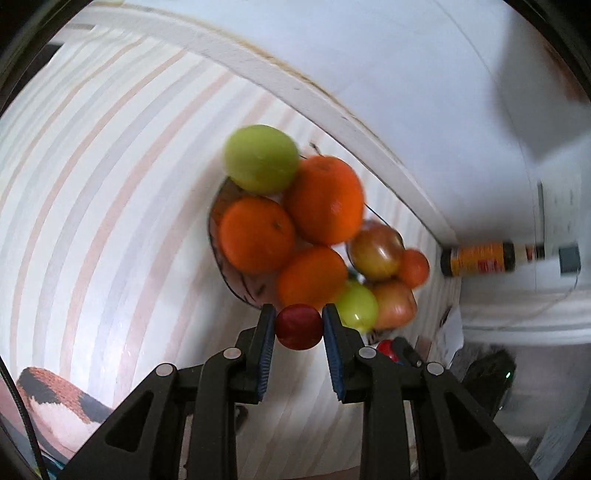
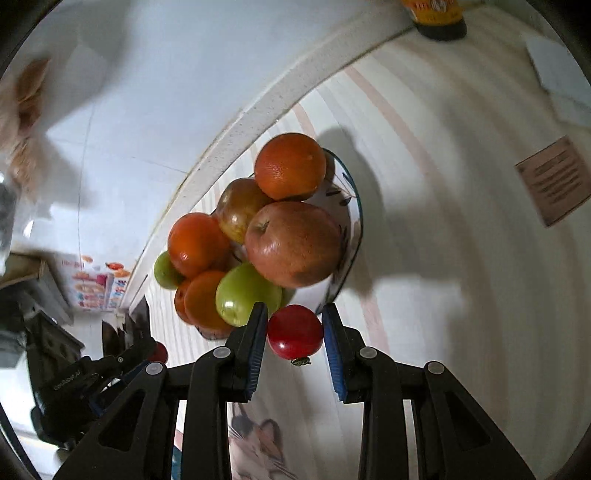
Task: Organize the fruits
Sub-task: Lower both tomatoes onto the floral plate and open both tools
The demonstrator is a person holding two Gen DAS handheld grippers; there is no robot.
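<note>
A patterned bowl (image 1: 236, 280) on a striped tablecloth is heaped with oranges (image 1: 255, 232), green apples (image 1: 260, 158) and red-brown apples (image 1: 376, 251). My left gripper (image 1: 299, 326) is shut on a small dark red round fruit (image 1: 299, 328), held just in front of the bowl. In the right wrist view the same bowl (image 2: 352, 221) holds a large red-brown apple (image 2: 293, 243), oranges (image 2: 290, 166) and a green apple (image 2: 245, 293). My right gripper (image 2: 295, 330) is shut on a red cherry tomato (image 2: 295, 332) near the bowl's rim. The left gripper (image 2: 153, 354) shows at lower left with its red fruit.
An orange-labelled bottle (image 1: 484, 258) stands by the white wall at the table's back edge; it also shows in the right wrist view (image 2: 439, 18). A brown card (image 2: 554, 181) and white paper (image 2: 561, 81) lie on the cloth. A cat-print item (image 2: 258, 443) lies below.
</note>
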